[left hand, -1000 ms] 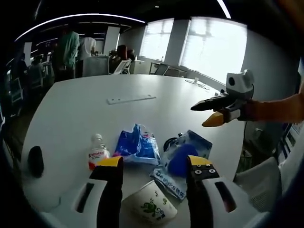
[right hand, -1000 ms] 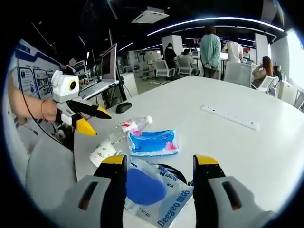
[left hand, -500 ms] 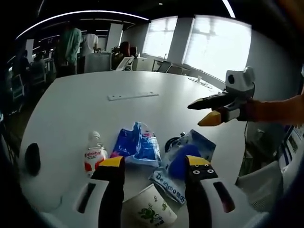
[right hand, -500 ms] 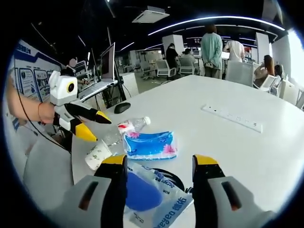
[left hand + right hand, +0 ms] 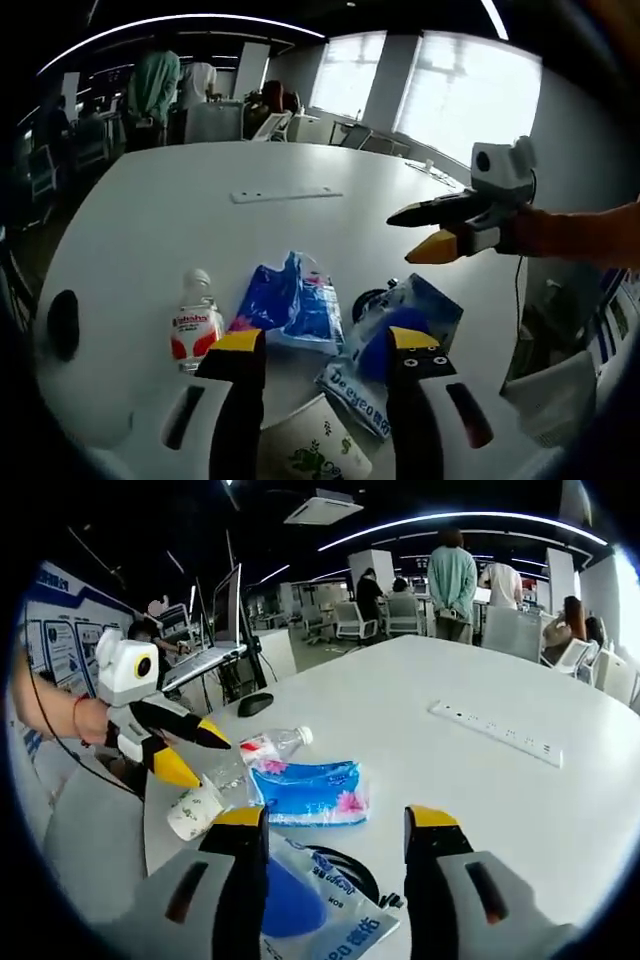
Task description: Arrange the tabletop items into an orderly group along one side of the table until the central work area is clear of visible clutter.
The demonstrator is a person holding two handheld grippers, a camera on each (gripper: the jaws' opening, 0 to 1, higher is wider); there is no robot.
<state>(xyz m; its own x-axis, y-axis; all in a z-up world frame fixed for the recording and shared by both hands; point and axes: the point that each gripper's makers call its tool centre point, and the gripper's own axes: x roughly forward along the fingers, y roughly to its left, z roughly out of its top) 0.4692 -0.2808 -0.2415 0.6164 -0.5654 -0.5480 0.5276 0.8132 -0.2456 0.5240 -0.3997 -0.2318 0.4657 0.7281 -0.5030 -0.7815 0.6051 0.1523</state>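
Note:
A small water bottle point(image 5: 192, 322) with a red label lies on the white table point(image 5: 150, 230). Beside it are a blue tissue pack point(image 5: 290, 305), a clear printed bag point(image 5: 395, 335) with something blue inside, and a paper cup point(image 5: 312, 450) on its side. My left gripper point(image 5: 325, 345) hovers open over the cup and bag, holding nothing. My right gripper point(image 5: 400, 240) hangs open in the air beyond the bag. In the right gripper view, that gripper point(image 5: 335, 820) stands open above the bag point(image 5: 320, 910), with the tissue pack point(image 5: 308, 792), bottle point(image 5: 262, 748) and cup point(image 5: 195, 810) ahead, and the left gripper point(image 5: 208, 760) open over the cup.
A black mouse point(image 5: 62, 325) lies near the table edge, and a white power strip point(image 5: 285, 194) lies farther across. A laptop point(image 5: 215, 630) stands on a desk beyond the table. Office chairs and several people are in the background.
Both cameras have shifted a little, so the items sit slightly differently in each view. Nothing on the table has moved, and both grippers stay open and empty.

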